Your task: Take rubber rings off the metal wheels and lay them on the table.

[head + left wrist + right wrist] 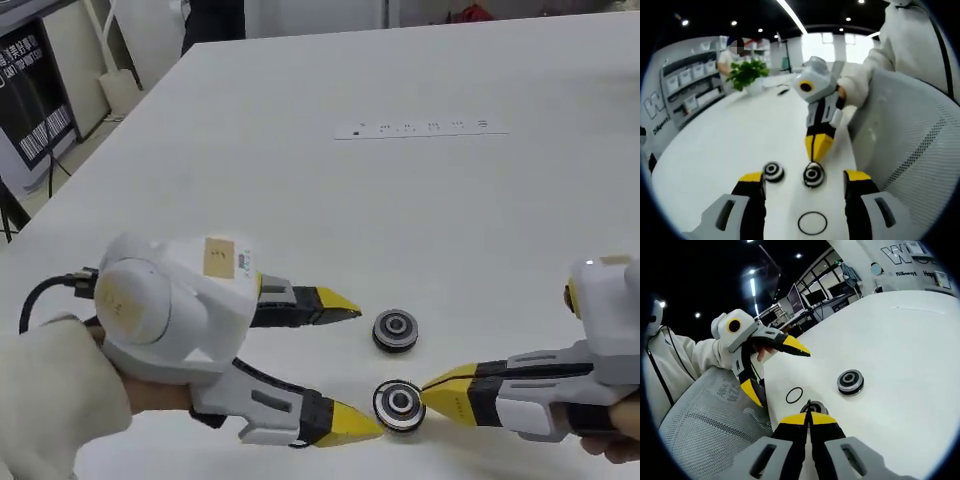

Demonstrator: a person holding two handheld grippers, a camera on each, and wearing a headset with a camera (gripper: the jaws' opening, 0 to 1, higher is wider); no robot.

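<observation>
Two metal wheels stand on the white table (300, 180). The far wheel (396, 330) (773, 171) (850, 381) stands alone. At the rim of the near wheel (400, 403) (813, 175) (812, 407) rest the closed yellow tips of my right gripper (428, 390) (814, 157) (810, 417); whether they pinch its rubber I cannot tell. My left gripper (355, 365) (805, 177) (780, 375) is open, its jaws spread on either side of the near wheel without touching it. One loose black rubber ring (812, 222) (794, 395) lies flat on the table just short of the left jaws.
A long white strip with small marks (420, 128) lies far back on the table. A grey mesh chair (910, 150) (715, 410) sits by the table's near edge. A potted plant (747, 72) stands at the far end.
</observation>
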